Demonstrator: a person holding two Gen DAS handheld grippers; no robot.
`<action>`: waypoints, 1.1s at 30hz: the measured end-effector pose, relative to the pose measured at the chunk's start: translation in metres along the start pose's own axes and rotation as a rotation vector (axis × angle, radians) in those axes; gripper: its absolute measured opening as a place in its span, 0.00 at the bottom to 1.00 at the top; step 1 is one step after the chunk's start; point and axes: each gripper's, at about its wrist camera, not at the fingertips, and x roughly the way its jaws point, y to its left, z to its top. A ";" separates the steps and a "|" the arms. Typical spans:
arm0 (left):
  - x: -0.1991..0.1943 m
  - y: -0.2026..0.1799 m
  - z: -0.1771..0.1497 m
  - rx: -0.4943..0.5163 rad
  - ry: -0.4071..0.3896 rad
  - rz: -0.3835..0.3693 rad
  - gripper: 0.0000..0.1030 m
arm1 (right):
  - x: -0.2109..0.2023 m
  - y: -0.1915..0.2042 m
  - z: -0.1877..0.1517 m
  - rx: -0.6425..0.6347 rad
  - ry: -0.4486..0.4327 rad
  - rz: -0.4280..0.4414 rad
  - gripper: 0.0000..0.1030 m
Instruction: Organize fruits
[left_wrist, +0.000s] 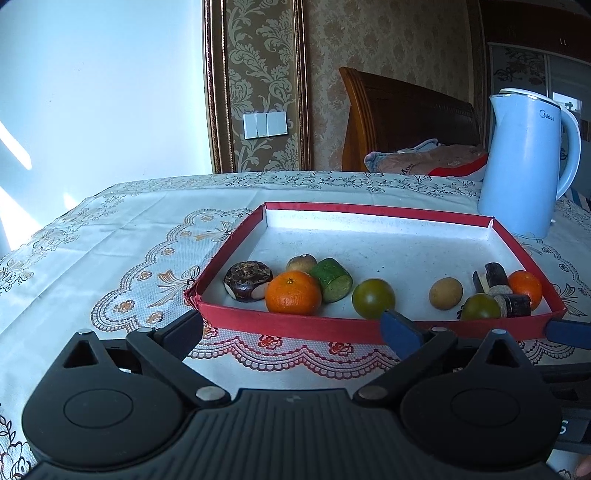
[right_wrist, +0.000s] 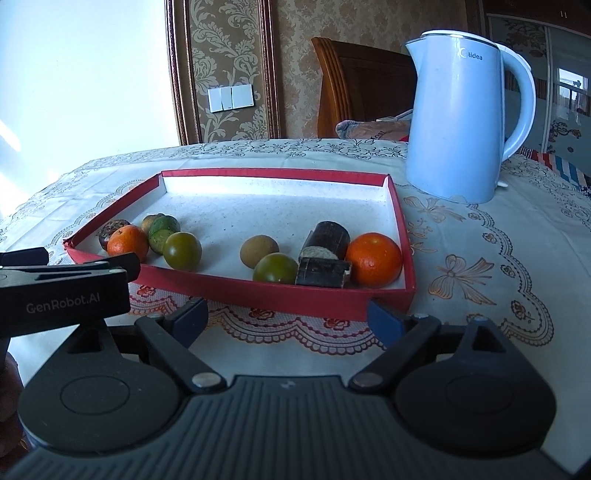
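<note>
Left gripper (left_wrist: 291, 325) spread wide, nothing between the jaws, tips just short of the near wall of the red tray (left_wrist: 236, 243). Straight ahead of the left jaw, inside the tray's near-left corner: dark round fruit (left_wrist: 246, 280), touching a tangerine (left_wrist: 293, 292), with a small brown fruit (left_wrist: 301, 263) and a cut green cucumber piece (left_wrist: 331, 279) close behind. Just beyond the right jaw tip, a green-brown round fruit (left_wrist: 373, 298) alone on the white tray floor.

Right gripper (right_wrist: 286, 314) likewise gaping, empty, both jaw tips low in front of the tray's near wall (right_wrist: 258, 291). Between and beyond those jaws: tan round fruit (right_wrist: 259, 251), second green-brown fruit (right_wrist: 275, 268), two dark sugarcane pieces (right_wrist: 325, 272) touching each other, and a second tangerine (right_wrist: 373, 259) in the near-right corner, ahead of the right jaw. Far beyond the right jaw, outside the tray, pale blue electric kettle (right_wrist: 461, 122) upright on the patterned tablecloth (right_wrist: 480, 258).
</note>
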 end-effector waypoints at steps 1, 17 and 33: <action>0.000 0.000 0.000 -0.003 0.002 0.000 1.00 | 0.000 0.000 0.000 0.000 0.001 0.000 0.90; 0.009 0.004 -0.001 -0.040 0.051 -0.071 1.00 | 0.002 0.000 -0.001 0.000 0.006 0.000 0.90; 0.007 0.004 -0.001 -0.034 0.037 -0.062 1.00 | 0.002 0.000 -0.001 -0.001 0.002 -0.004 0.90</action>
